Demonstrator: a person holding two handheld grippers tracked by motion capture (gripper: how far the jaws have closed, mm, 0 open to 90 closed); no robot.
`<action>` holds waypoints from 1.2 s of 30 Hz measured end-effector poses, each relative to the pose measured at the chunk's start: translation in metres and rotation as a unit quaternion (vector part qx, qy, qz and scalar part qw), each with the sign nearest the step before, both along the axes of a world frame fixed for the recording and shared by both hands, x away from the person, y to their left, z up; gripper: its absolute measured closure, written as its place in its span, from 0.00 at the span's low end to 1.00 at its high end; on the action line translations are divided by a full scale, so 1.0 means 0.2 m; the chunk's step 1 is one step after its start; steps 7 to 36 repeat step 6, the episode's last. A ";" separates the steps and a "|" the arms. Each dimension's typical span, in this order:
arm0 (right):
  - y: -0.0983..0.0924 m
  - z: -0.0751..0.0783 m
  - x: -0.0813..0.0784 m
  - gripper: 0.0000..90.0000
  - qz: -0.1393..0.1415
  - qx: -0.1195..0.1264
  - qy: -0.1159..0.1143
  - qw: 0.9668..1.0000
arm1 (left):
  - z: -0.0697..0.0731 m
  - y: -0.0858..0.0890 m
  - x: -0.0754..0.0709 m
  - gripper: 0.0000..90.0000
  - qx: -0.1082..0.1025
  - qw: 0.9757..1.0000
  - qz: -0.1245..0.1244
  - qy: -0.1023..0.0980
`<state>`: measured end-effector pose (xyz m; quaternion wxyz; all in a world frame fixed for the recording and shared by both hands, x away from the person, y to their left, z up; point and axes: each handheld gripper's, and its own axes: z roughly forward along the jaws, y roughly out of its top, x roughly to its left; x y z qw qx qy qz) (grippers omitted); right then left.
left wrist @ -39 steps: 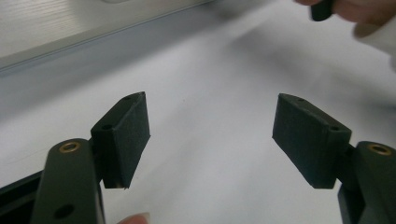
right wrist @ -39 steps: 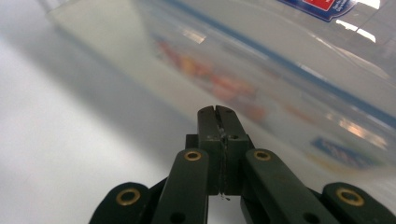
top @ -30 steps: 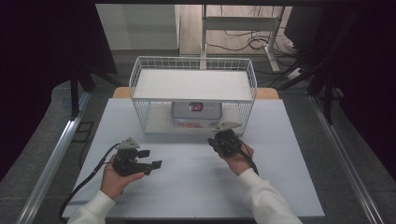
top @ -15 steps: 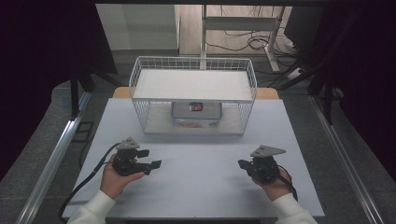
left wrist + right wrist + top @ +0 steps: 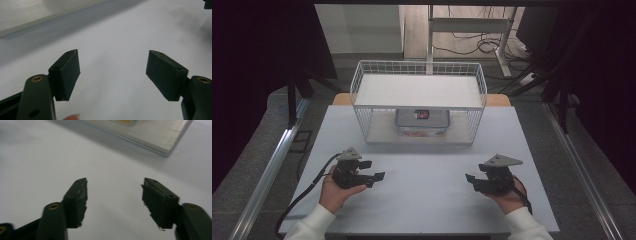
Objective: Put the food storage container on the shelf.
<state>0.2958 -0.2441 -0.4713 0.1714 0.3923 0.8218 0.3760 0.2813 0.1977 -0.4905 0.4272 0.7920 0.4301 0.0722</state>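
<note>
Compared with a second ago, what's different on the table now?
The right gripper has drawn back from the front of the wire rack to the table's near right side, and its fingers have just been opening, with nothing between them. The left gripper stayed put, open and empty. The container under the rack's shelf has not moved.

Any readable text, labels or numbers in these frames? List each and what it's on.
None can be read.
The clear lidded container on the lower level of the white wire shelf rack bears a small red and dark label: too small and blurred to read.
The left gripper, the right gripper and the white table bear no markings.
</note>
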 end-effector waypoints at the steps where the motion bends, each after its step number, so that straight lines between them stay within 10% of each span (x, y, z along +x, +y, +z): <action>1: 0.00 0.00 0.00 0.36 -0.002 0.000 -0.001 1.000 | 0.00 0.00 0.00 0.30 0.000 1.000 0.000 0.000; 36: -0.01 0.00 0.01 0.28 -0.009 -0.004 0.001 1.000 | 0.00 0.00 0.01 0.30 -0.001 1.000 0.001 0.002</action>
